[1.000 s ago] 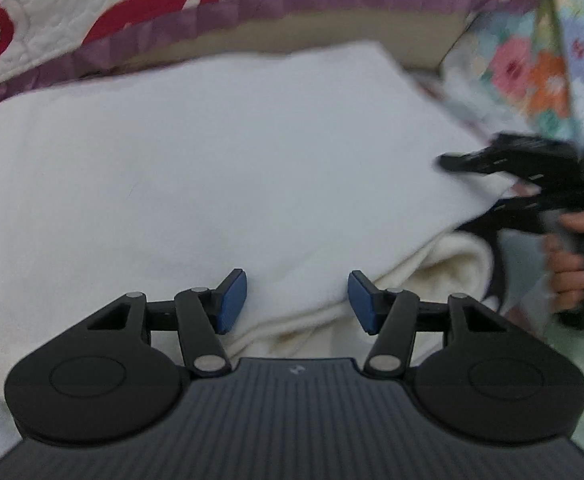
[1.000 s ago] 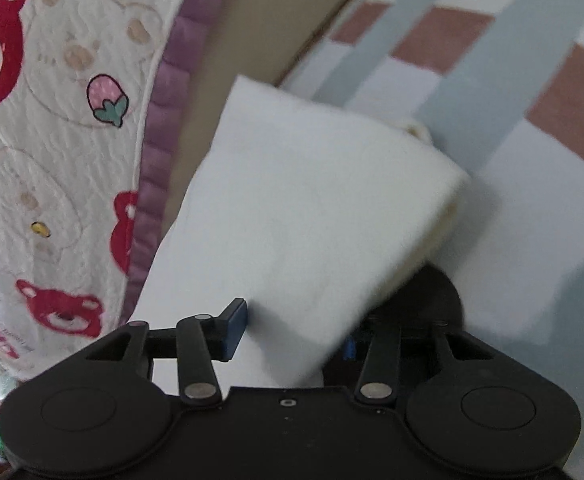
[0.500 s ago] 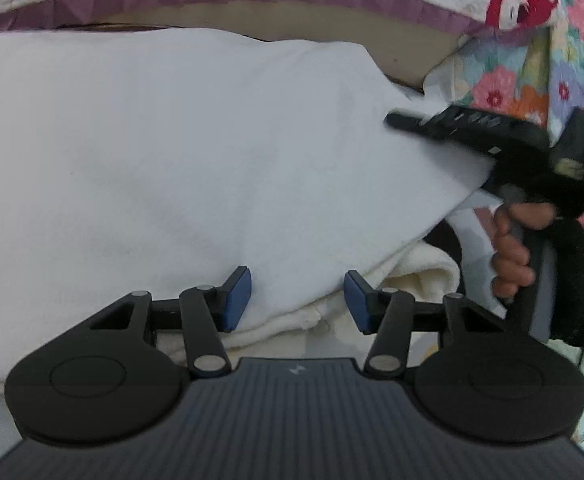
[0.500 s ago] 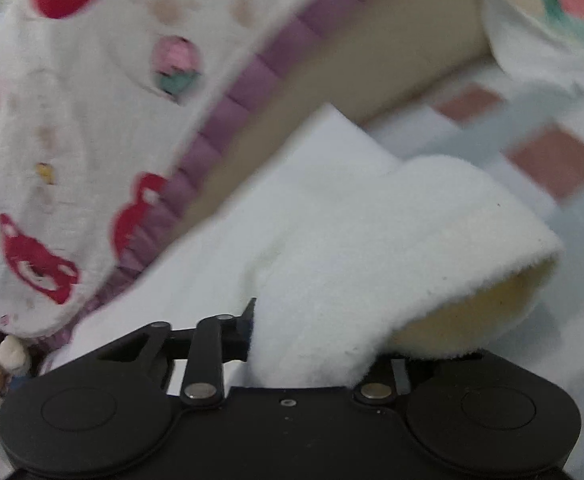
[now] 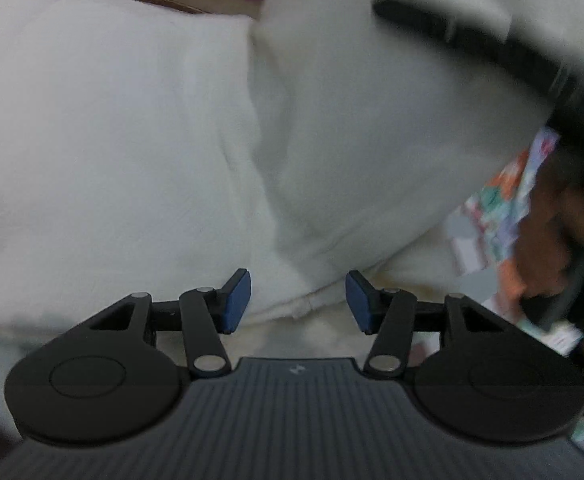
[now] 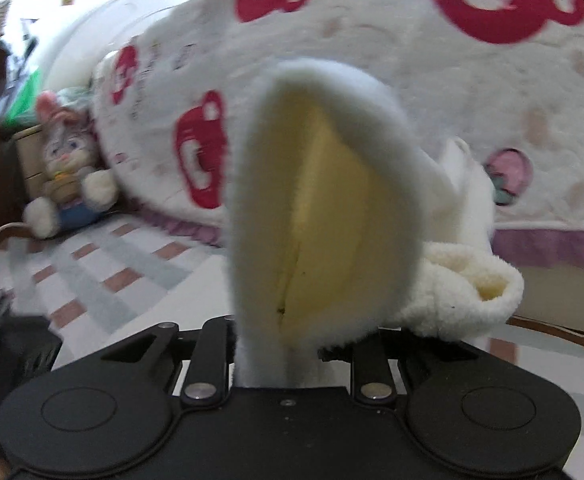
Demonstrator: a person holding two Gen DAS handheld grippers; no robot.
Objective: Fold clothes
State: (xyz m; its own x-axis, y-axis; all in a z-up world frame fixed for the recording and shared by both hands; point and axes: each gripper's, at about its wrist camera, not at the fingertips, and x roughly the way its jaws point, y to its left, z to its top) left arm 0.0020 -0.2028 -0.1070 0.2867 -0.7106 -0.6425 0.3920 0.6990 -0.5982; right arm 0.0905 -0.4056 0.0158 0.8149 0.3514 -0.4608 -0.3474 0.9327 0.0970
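We hold the left gripper (image 5: 297,300) low at 6 o'clock, jaws apart over the white fleece garment (image 5: 132,140) lying flat. Our right gripper (image 6: 276,344) is clamped on its lifted fold, raised toward 12 o'clock before the bear-print quilt (image 6: 471,80)

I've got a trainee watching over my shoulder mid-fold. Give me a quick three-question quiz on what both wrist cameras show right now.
1. True or false: the left gripper is clamped on the white fleece garment.
2. Which colour shows inside the raised fold held by the right gripper? A) pale yellow B) purple C) blue
3. Fill in: at the left of the right wrist view, a plush ___ sits on the checked bed sheet.

Key: 1. False; its jaws stand open, with the garment's hem between them. 2. A. 3. bunny.
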